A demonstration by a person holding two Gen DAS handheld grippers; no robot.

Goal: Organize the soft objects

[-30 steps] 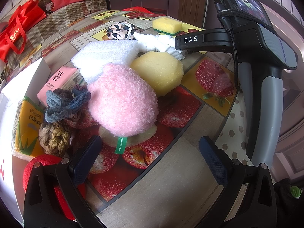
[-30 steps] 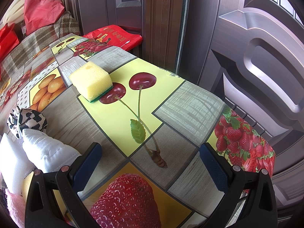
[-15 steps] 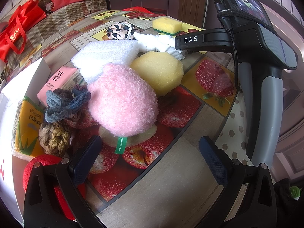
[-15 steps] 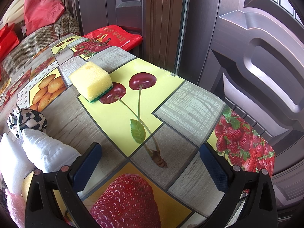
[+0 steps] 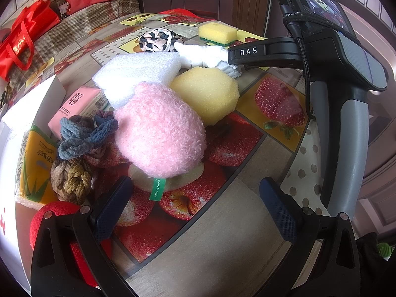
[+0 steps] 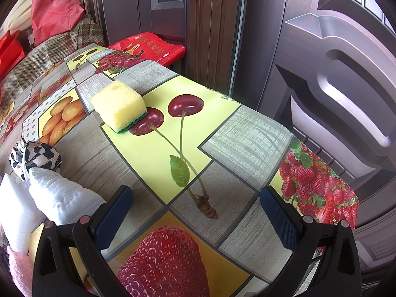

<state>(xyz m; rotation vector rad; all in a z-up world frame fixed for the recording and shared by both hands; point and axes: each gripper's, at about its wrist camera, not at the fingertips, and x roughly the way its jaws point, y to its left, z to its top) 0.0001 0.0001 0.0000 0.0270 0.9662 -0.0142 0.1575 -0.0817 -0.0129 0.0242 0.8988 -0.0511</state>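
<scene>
Soft objects lay heaped on the fruit-print oilcloth worktop [image 5: 247, 193]. Fluffy pink plush pouch [image 5: 158, 131] with green tag sat nearest my left hand-held gripper [image 5: 195, 205], whose jaws stood wide, holding nothing. Rounded yellow sponge [image 5: 208, 94] touched the pouch on its far side; white foam block [image 5: 138, 71] lay behind both. Blue-grey knitted scrunchie [image 5: 81, 136] rested on a brown braided rope knot [image 5: 69, 180], left of the pouch. Pink tissue packet [image 5: 76, 101] and yellow tissue packet [image 5: 37, 163] lay beside a white box [image 5: 29, 99]. Red ball [image 5: 59, 212] sat partly hidden behind the left finger. Leopard-print cloth bundle [image 6: 34, 156] touched the white quilted fabric roll [image 6: 61, 198]. My right hand-held gripper [image 6: 196, 212] hovered wide and empty over bare worktop, its left finger just beside the roll. Yellow-and-green scrub sponge [image 6: 118, 106] lay apart, further back.
</scene>
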